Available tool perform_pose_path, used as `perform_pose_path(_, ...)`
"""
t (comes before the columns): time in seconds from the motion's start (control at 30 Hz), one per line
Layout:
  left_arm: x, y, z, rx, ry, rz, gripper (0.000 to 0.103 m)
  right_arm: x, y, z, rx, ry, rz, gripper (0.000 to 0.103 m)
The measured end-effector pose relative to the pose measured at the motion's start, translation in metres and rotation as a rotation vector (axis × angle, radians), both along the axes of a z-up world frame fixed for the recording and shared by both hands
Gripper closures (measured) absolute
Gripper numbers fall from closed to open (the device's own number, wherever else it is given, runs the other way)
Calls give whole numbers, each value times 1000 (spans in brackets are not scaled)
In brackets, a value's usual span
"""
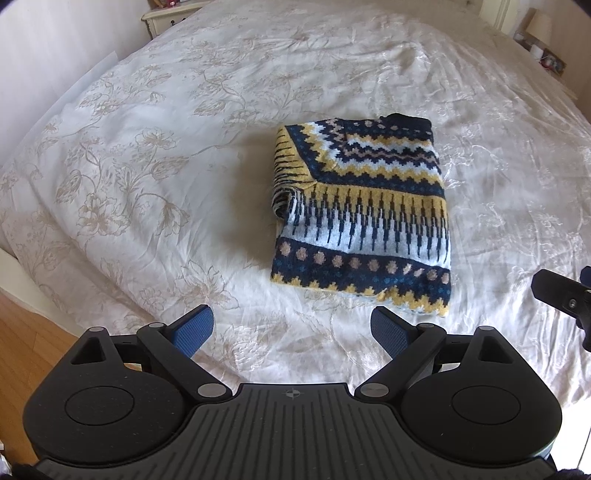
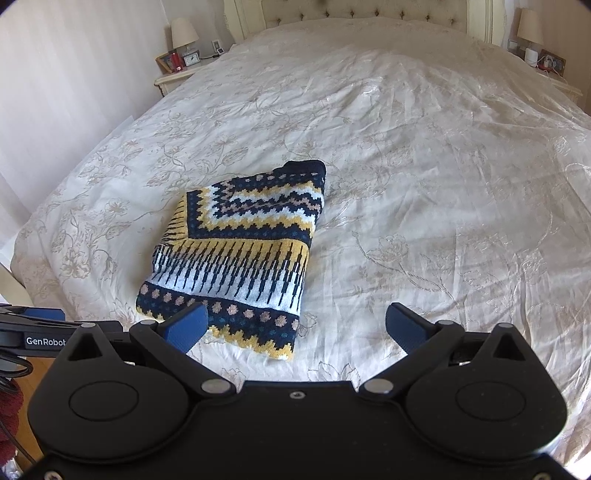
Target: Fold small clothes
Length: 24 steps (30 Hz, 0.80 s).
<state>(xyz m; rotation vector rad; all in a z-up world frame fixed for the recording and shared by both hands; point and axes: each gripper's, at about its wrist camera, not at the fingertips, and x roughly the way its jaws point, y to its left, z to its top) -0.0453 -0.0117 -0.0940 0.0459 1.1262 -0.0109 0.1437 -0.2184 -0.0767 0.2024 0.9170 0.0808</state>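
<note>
- Blue-padded fingers of the left gripper (image 1: 291,326) stand wide apart with nothing between them, hanging over the near edge of the bed (image 1: 155,229).
- Blue pads on the right gripper (image 2: 295,326) are likewise spread wide and empty; its left fingertip (image 2: 190,325) overlaps the sweater's near hem in that view, though whether it touches the knit cannot be told.
- Part of the right gripper also shows at the right edge of the left wrist view, beside the sweater's near right corner.
- Wooden floor (image 1: 26,339) shows past the bed's near left corner.
- Just beyond both grippers, the knitted sweater (image 1: 364,206) lies folded into a compact rectangle on the cream floral bedspread, close to the near edge and well away from the headboard. Its bands run navy with tan dots, yellow zigzag, then pale blue with dark spikes, and a navy ribbed edge sits at the far end.
- Past it, the bedspread stretches bare and wrinkled.
- At the far end stand a tufted headboard (image 2: 364,11), a left nightstand (image 2: 177,75) with a lamp (image 2: 183,35) and a clock, and another lamp (image 2: 529,27) at the far right corner.
</note>
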Motion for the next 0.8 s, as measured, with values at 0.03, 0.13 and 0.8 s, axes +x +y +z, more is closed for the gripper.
perform_pose_path(0.03, 0, 0, 0, 1, 1, 0, 10, 0, 0, 0, 1, -1, 1, 1)
perform_pose_path(0.13, 0, 0, -1, 3, 2, 2, 10, 0, 1, 0, 5, -3, 1, 1)
perform_pose_path(0.8, -1, 0, -1, 0, 1, 5, 10, 1, 2, -1, 21, 0, 2, 1)
